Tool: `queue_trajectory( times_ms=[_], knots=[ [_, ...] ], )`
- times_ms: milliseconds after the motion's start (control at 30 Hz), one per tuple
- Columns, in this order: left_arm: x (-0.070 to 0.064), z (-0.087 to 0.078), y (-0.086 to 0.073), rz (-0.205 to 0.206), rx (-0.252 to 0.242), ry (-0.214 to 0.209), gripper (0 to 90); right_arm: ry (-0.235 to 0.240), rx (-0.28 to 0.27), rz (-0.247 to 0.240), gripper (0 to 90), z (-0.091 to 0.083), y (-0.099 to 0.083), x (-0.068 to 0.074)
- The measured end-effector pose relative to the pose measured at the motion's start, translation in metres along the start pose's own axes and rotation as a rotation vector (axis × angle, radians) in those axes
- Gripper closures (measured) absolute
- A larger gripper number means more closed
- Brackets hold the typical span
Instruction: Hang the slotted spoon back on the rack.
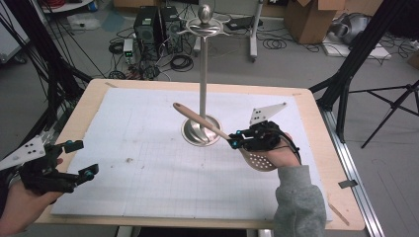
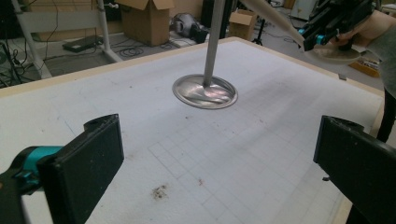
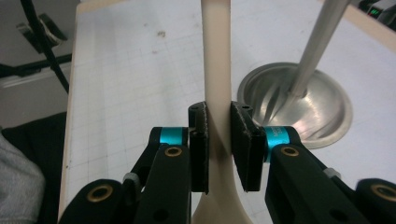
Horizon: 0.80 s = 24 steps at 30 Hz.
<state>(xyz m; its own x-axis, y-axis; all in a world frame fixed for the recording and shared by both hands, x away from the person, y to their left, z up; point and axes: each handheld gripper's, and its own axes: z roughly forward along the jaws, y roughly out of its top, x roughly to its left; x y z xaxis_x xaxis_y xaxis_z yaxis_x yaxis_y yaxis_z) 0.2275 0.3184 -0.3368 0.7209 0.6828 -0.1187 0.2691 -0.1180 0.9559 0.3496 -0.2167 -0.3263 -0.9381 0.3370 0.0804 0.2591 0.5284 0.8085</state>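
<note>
Right hand-held gripper clamped on slotted spoon handle; left hand-held gripper apart; transport underway, next hanging it on the stand likely.

The slotted spoon was pale beige, its bowl dotted with small holes. The stand beside it was shiny silver metal, on a white mat ruled in a faint grid over the tan table. Both tools were black with teal accents.

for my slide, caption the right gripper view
Right gripper clamps a beige slotted spoon beside the metal stand.
</note>
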Motion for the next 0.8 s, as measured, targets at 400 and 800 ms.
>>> queue_trajectory(
  times_ms=[400,800],
  knots=[
    [0.0,0.004,0.0,0.002,0.006,-0.005,2.0,-0.06,-0.121,0.034,78.0,-0.035,-0.003,-0.001],
    [-0.001,0.006,0.001,0.002,0.007,-0.012,2.0,-0.111,-0.217,0.05,78.0,-0.06,-0.006,0.0]
  ],
)
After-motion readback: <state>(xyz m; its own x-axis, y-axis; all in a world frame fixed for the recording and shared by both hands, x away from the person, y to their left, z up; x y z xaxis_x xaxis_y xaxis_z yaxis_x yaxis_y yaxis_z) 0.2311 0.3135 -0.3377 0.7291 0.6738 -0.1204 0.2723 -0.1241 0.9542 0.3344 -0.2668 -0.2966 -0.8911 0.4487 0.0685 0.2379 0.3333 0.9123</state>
